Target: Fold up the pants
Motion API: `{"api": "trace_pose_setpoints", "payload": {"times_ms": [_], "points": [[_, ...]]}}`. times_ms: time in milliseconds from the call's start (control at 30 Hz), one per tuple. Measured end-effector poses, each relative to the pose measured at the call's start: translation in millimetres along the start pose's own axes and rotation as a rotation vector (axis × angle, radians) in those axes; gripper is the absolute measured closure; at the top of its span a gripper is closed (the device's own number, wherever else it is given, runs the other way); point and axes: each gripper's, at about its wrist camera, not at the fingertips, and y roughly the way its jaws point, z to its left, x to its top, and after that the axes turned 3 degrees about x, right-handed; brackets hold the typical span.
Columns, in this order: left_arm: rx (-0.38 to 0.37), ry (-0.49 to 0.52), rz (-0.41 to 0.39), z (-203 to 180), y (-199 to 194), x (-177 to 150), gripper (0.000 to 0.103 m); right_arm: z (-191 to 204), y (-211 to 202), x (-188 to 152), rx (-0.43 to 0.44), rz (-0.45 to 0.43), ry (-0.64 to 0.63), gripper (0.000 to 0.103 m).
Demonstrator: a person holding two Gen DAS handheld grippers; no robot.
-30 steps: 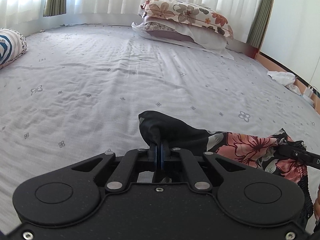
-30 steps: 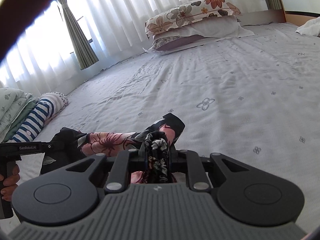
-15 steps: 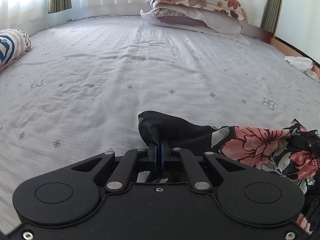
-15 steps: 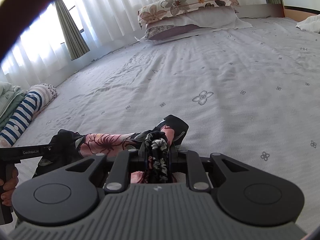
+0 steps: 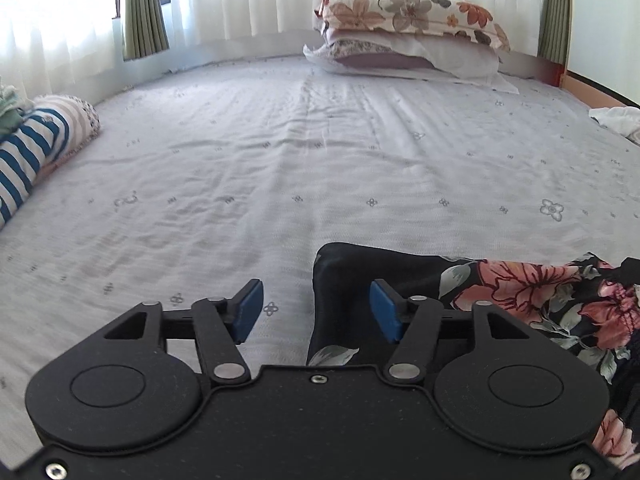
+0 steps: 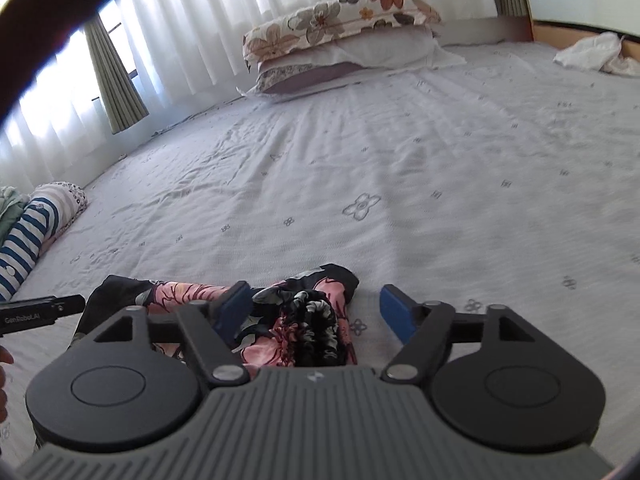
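Both my jaws stand apart, blue pads bare: my left gripper (image 5: 316, 310) straddles the dark, smooth corner of the floral pants (image 5: 500, 296), and my right gripper (image 6: 316, 312) straddles their gathered, ruffled waistband (image 6: 314, 326). Silky black-and-pink fabric lies bunched between them on the wrinkled grey bedsheet (image 5: 280, 152). Farther off, a striped rolled cloth (image 5: 28, 152) and stacked flowered pillows (image 5: 408, 20).

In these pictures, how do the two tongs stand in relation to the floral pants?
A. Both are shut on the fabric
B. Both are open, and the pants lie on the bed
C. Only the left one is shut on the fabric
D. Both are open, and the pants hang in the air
B: the left tongs and right tongs both show a wide gap between their blue pads, and the floral pants lie on the bed sheet.
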Motion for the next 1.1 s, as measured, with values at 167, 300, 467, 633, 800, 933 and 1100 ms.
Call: {"api": "trace_pose_setpoints", "payload": {"times_ms": [167, 300, 467, 633, 800, 933, 1100], "points": [[-0.035, 0.008, -0.019, -3.1, -41.8, -19.7, 0.038, 22.8, -33.3, -15.0, -0.038, -0.017, -0.107, 0.015], [-0.044, 0.047, -0.026, -12.7, -74.0, -49.2, 0.038, 45.6, -56.9, -42.3, -0.079, -0.029, -0.214, 0.014], [-0.026, 0.068, -0.003, -16.4, -97.7, -91.7, 0.038, 58.7, -72.2, -76.8, -0.13, -0.009, -0.313, 0.014], [0.011, 0.074, 0.052, -11.1, -98.1, -124.6, 0.042, 52.0, -79.4, -96.3, -0.146, 0.03, -0.298, 0.014], [0.019, 0.066, 0.068, -1.6, -96.8, -136.5, 0.041, 38.9, -81.4, -106.2, -0.172, 0.053, -0.268, 0.014], [0.016, 0.057, 0.073, 1.7, -98.1, -135.6, 0.041, 31.7, -80.1, -113.3, -0.177, 0.08, -0.234, 0.013], [0.022, 0.054, 0.083, 3.1, -101.2, -134.4, 0.041, 25.0, -87.0, -113.4, -0.156, 0.068, -0.186, 0.013]]}}
